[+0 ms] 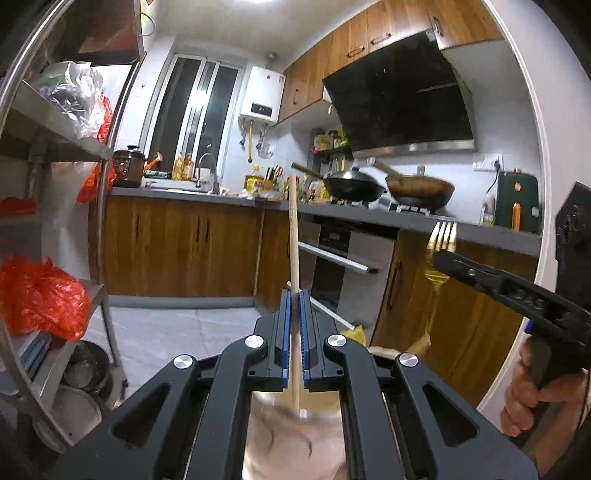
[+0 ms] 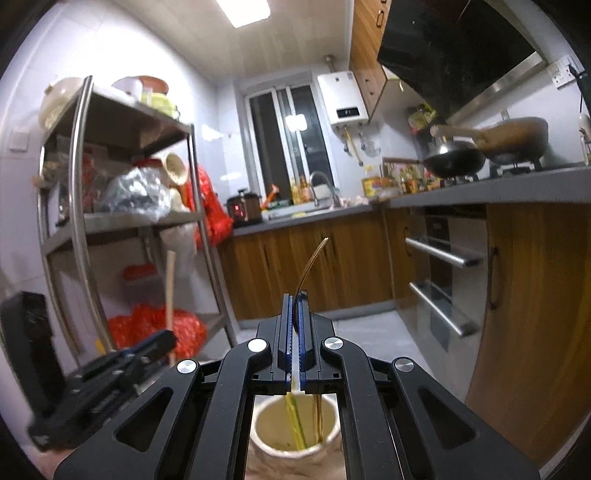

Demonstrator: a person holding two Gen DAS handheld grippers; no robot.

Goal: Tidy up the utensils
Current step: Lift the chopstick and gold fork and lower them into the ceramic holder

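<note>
Bright ceiling light overhead, glare on window — heavy fisheye bending, dark corners, motion-blurred foreground

Pale matt wooden chopstick; glossy gold-toned metal fork; matt black plastic left gripper with ribbed blue pads; brushed steel shelf rack; wood-grain cabinet doors; crinkled shiny red plastic bag; smooth beige holder cup

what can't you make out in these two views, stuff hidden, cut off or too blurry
- Left wrist view: the wooden stick is clamped by the left gripper; its lower end is blurred below the fingers.
- Left wrist view: the gold fork shows only its tines; the right gripper covers the handle.
- Right wrist view: the cup is framed by the gripper body; its base is cut off and its contents smeared.
</note>
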